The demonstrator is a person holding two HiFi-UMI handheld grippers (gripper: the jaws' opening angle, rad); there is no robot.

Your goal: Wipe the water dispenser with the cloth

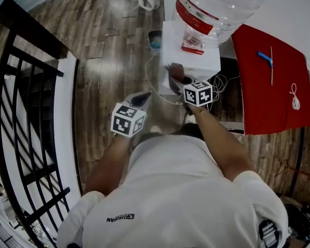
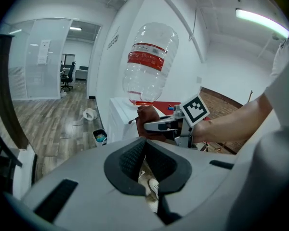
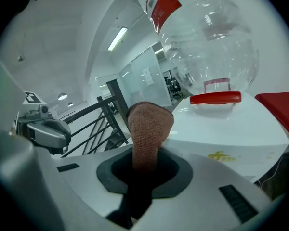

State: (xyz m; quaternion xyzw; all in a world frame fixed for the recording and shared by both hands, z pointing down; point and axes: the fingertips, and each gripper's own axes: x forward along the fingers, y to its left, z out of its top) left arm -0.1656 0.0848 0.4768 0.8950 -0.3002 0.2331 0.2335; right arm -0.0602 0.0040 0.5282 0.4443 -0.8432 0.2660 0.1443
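Right gripper pinching rust-brown knitted cloth beside white box-shaped water dispenser.
Left gripper hovering nearby, fingers slightly parted, gripping nothing.

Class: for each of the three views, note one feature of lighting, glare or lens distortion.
Head view: light glares off the wooden floor. Left gripper view: a ceiling light burns out white, and the corners are black. Right gripper view: the wide lens swells the bottle; the cloth is sharp.
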